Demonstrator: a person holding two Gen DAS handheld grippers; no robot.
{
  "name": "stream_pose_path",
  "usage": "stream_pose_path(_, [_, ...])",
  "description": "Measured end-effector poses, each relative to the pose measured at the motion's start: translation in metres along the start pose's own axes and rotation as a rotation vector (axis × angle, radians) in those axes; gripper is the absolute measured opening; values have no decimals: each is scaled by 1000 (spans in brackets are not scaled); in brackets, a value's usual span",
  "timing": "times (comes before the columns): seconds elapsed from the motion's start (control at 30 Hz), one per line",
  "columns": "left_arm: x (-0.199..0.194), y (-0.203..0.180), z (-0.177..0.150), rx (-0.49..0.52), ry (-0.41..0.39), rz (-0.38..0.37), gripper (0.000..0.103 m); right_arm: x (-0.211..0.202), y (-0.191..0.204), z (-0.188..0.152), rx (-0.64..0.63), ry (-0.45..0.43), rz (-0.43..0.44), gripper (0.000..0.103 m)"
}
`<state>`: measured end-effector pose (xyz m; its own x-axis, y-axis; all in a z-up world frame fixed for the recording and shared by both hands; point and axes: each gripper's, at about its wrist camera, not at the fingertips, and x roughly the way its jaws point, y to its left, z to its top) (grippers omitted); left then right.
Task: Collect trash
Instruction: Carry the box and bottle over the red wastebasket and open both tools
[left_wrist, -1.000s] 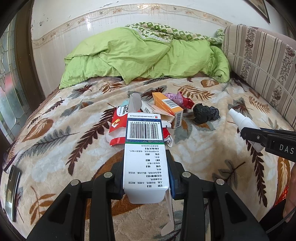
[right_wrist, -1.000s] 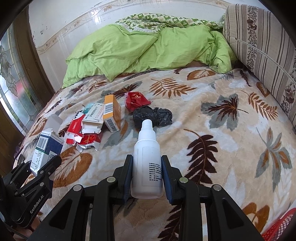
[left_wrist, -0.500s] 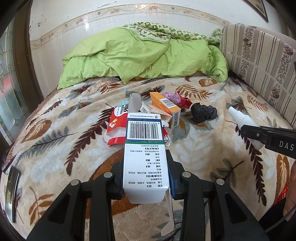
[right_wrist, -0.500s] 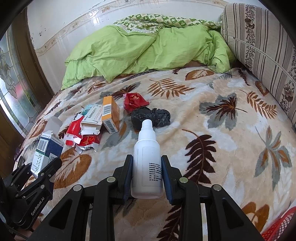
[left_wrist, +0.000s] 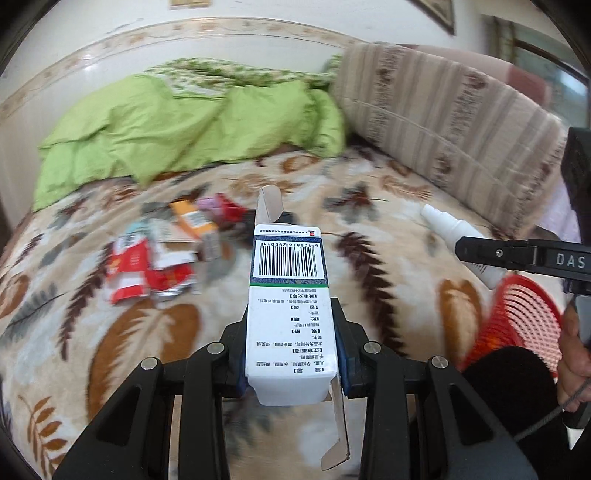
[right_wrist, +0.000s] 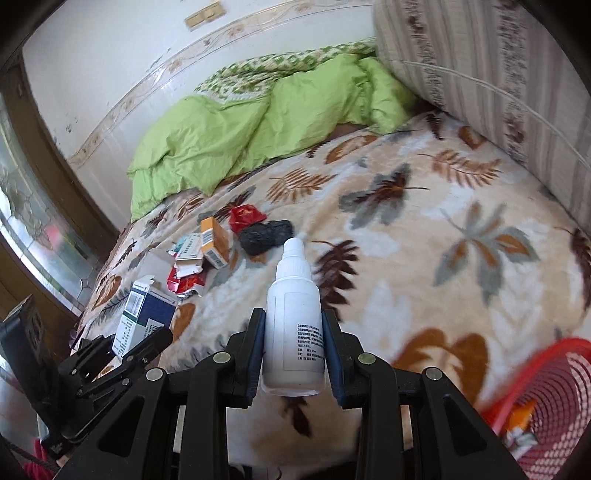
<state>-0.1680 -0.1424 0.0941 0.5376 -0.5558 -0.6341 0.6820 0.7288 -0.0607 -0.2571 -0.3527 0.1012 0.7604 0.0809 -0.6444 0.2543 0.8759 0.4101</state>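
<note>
Swinging both grippers rightward toward basket (right_wrist: 554, 391) at bed's (right_wrist: 424, 258) near right corner; left jaws clenching box (left_wrist: 288, 317), right jaws clenching bottle (right_wrist: 293, 332), nearing drop-off.

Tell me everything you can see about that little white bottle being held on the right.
The white bottle looks like smooth plastic, with a rounded body, a narrower neck and a white cap at the far end. A label with small dark print, too fine to read, wraps its lower body. It is clamped by the body between the two blue-padded fingers of the right gripper, cap pointing away from the camera, held above the leaf-patterned blanket. In the left view it shows tilted, near the red basket.
</note>
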Motion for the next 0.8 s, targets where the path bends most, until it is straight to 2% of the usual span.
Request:
stream_pose_path(0.3, [9,-112,29,144,47,-267,33,-97,-110,-18,211,-94,-183,32])
stream_pose_path(0.53, [23,-189,45,213,109,-434,33,-143,-162,-33,307,-129,-266,32])
stream_pose_path(0.73, [36,-243,40,277,174,-524,34,-156,-188,-48,366,-125,-294,32])
stream_pose_path(0.77, [38,-249,38,289,184,-529,35,-157,-190,-50,375,-127,-296,33])
stream_pose_path(0.8, [39,-253,35,297,190,-525,49,-159,-193,-51,386,-128,-302,35])
